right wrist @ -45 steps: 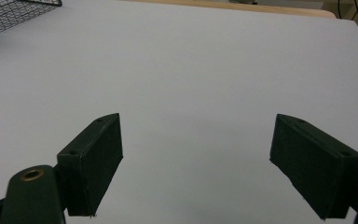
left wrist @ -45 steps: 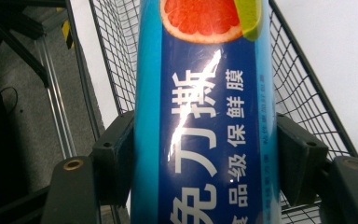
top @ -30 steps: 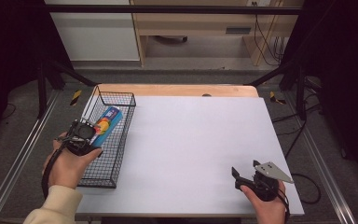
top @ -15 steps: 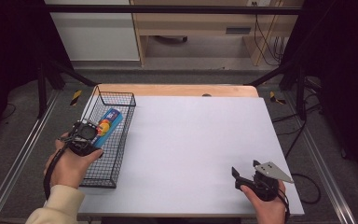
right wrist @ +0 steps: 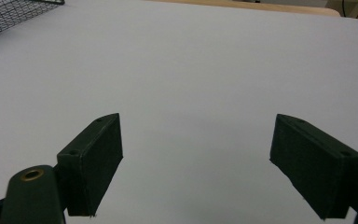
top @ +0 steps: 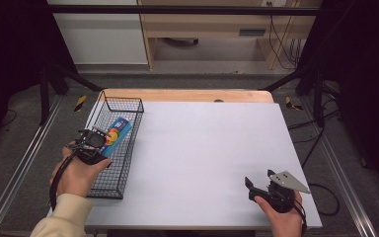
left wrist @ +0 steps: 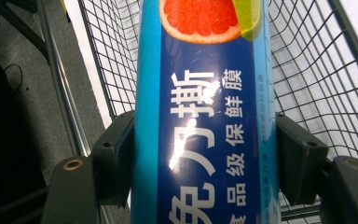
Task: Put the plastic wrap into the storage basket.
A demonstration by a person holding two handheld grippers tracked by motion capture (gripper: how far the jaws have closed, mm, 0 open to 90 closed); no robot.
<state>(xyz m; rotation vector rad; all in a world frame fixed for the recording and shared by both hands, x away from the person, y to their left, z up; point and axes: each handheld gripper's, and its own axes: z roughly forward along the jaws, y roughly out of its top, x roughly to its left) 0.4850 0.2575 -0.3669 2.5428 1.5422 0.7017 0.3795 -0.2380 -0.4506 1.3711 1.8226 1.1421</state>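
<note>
Starting at the left edge of the table, the black wire basket [top: 109,148] stands with its long side running away from the person, and the blue box of cling film [left wrist: 205,116] lies inside it along that same line. The left gripper [top: 94,143] sits over the near end of the box, its jaws pressed against the two long sides, so the box's long axis runs straight out ahead between them; it is clenched on the box. Any lift looks likely to go upward past the basket's wire walls, which stand close on both sides.

Across the middle, the white tabletop [top: 202,158] is bare and flat, with open room for setting something down.

At the right, near the front corner, the right gripper [top: 260,183] rests low over the table with its jaws spread wide and nothing between them, well apart from the basket.

Beyond the table stand a pale cabinet [top: 98,34] and a wooden bench [top: 202,24], with dark floor between.
</note>
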